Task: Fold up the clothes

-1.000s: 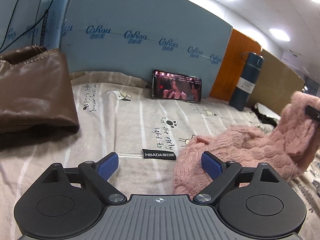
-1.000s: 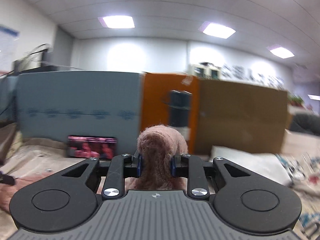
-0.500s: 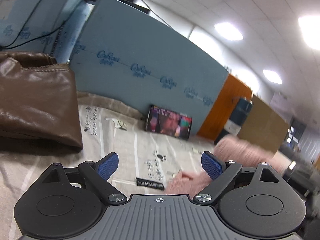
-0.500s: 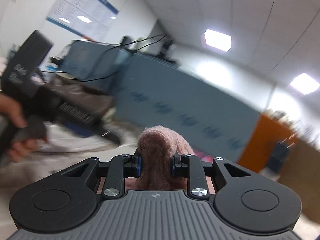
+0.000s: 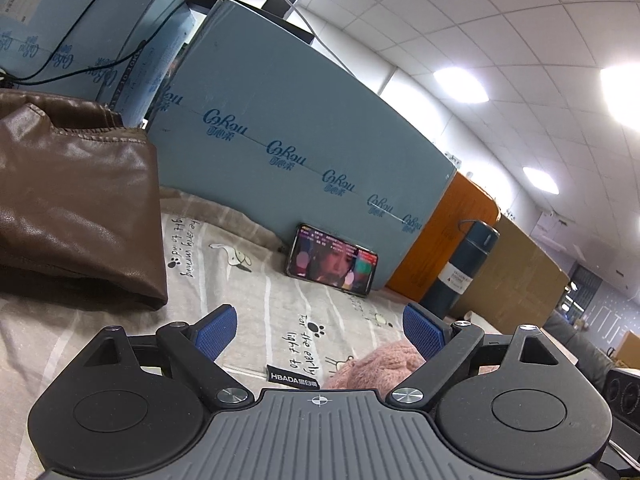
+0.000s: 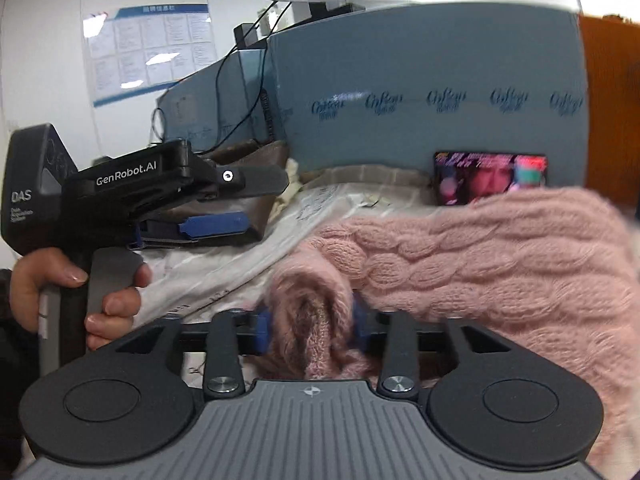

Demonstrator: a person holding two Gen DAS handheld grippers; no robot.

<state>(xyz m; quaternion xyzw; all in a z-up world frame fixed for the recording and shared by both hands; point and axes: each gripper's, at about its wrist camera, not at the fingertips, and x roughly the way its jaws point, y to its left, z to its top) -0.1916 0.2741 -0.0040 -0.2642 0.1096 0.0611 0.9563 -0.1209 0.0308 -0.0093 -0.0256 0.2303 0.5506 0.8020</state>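
A pink cable-knit sweater (image 6: 480, 256) lies bunched on the printed sheet. My right gripper (image 6: 310, 322) is shut on a fold of it, with the rest spreading to the right. In the left wrist view only a small part of the sweater (image 5: 384, 364) shows, low near the right finger. My left gripper (image 5: 320, 330) is open and empty, raised above the sheet. It also shows in the right wrist view (image 6: 240, 204), held by a hand at the left, apart from the sweater.
A folded brown leather garment (image 5: 76, 204) lies at the left. A phone (image 5: 331, 258) leans on the blue foam board (image 5: 288, 136) at the back. A dark flask (image 5: 464, 272) stands at the back right. The printed sheet (image 5: 256, 304) covers the surface.
My right gripper swung left and down with the sweater fold, which now drapes over more of the sheet. My left gripper tilted up and away; the sweater has dropped low in its view.
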